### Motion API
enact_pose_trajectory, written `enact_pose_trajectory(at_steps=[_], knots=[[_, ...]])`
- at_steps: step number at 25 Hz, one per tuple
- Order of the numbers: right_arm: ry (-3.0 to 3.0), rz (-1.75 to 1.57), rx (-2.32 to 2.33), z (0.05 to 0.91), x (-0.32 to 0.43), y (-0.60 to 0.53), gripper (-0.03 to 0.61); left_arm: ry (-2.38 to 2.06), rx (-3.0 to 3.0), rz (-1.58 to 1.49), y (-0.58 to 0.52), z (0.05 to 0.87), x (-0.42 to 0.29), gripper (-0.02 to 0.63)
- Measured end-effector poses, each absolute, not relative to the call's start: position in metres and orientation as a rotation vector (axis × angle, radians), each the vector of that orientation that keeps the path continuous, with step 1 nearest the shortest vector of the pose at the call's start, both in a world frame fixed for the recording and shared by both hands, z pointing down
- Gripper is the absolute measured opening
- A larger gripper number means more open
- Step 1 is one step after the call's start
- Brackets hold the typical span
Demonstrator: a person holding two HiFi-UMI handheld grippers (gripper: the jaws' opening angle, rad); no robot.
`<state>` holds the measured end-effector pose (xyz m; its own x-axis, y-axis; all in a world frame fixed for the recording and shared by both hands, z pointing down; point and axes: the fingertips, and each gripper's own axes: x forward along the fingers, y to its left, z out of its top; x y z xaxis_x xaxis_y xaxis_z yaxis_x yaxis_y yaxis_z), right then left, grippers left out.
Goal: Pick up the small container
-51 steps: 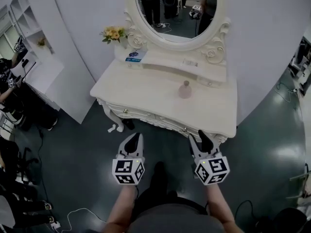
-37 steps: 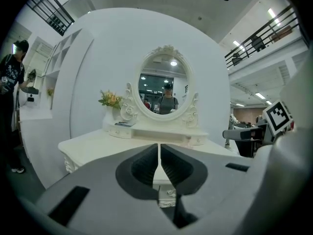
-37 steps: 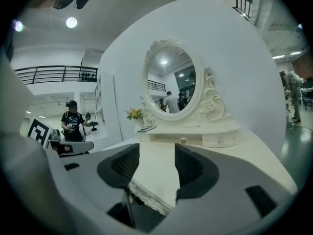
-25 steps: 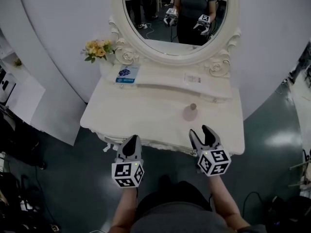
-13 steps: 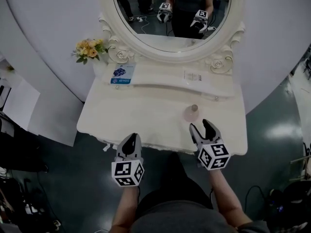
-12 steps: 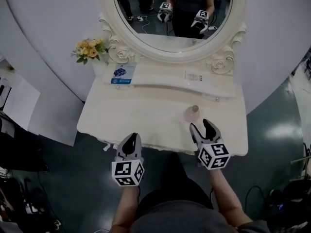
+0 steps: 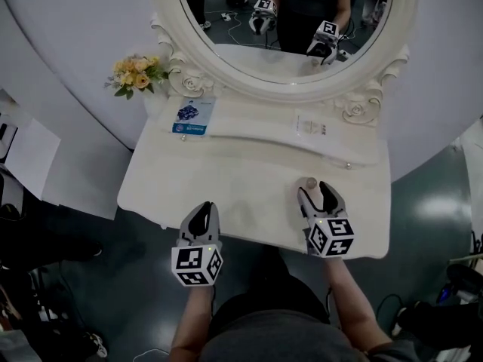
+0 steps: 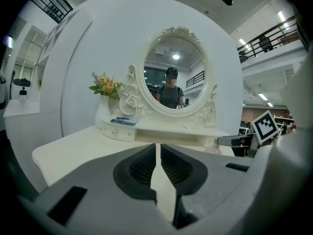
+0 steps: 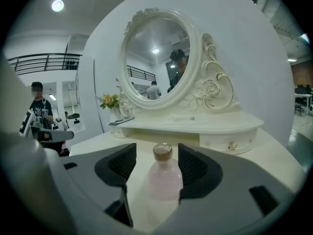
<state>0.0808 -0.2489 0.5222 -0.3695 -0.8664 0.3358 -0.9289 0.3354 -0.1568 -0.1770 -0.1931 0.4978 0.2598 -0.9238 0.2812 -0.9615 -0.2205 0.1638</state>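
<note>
The small container is a pale pink bottle (image 7: 310, 182) with a tan cap, upright on the white dressing table (image 7: 226, 164) near its front right. My right gripper (image 7: 315, 191) reaches over the front edge with a jaw on either side of the bottle. In the right gripper view the bottle (image 9: 164, 177) stands between the jaws, which are opening, with a gap on its left side. My left gripper (image 7: 201, 213) hovers at the table's front edge, left of centre, holding nothing. In the left gripper view its jaws (image 8: 158, 148) stand almost together.
An oval mirror (image 7: 287, 21) in a carved white frame rises behind a raised shelf (image 7: 249, 130) with small drawers. A vase of yellow flowers (image 7: 136, 70) and a blue-printed card (image 7: 190, 117) sit at the back left. A white curved wall backs the table; dark floor surrounds it.
The view has closed in on the table. My right gripper has moved forward over the front edge until its jaws stand either side of the bottle. The left gripper stays at the edge.
</note>
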Motion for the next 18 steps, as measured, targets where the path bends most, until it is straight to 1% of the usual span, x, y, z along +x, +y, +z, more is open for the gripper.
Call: enact_pose_trajectory(at_steps=[12,18], knots=[[-2.397,0.499,1.546,0.551,0.076,-0.278,0.261,-1.727,2.18,0.219,-0.232,0.515,-0.165,0.02],[-2.397,0.461,1.55,0.554,0.074,-0.284,0.233,-1.734,2.163,0.231,-0.247,0.519,-0.164,0.02]])
